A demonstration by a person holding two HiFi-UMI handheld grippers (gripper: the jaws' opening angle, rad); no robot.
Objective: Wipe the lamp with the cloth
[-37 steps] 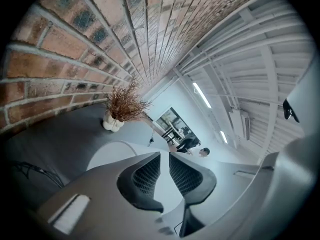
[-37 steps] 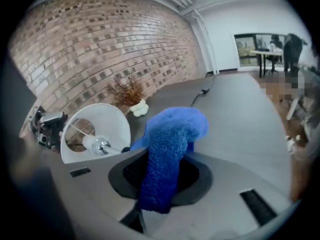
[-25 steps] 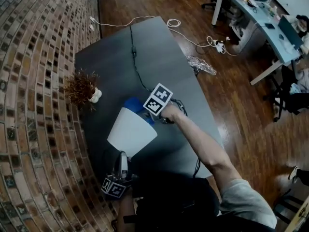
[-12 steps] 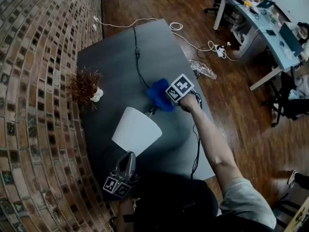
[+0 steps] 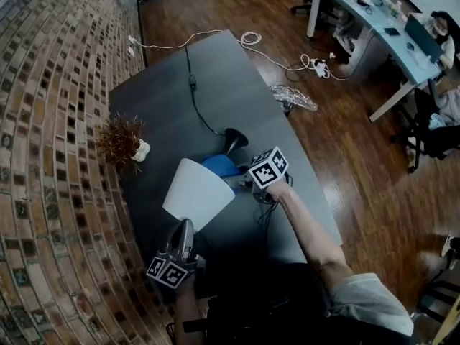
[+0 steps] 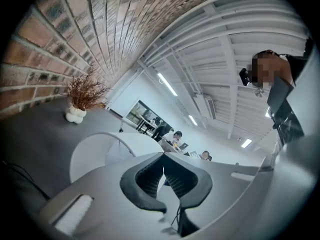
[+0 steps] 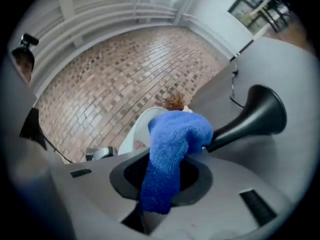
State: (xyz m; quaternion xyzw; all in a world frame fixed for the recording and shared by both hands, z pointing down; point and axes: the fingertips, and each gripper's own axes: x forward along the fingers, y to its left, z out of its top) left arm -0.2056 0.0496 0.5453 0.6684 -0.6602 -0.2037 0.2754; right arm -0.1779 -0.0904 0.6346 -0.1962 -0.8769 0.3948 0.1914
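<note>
At centre, my right gripper (image 5: 243, 181) had just closed, pinching the blue cloth (image 5: 219, 165) beside the lamp (image 5: 195, 192) lying on the table (image 5: 215, 77). Lower left, my left gripper (image 5: 185, 227) sat pressed together at its shade.

Dark grey rectangular desk (image 5: 215, 70), one long side against the brick wall. On it, near the wall: a dried brown spiky plant (image 5: 119, 136) in a small white vase (image 5: 141, 150). A thin black cable (image 5: 192, 92) runs along the surface from the far end to a white-shaded lamp with a black flared foot (image 5: 233, 140), tipped on its side. Its contact with the surface cannot be confirmed.
</note>
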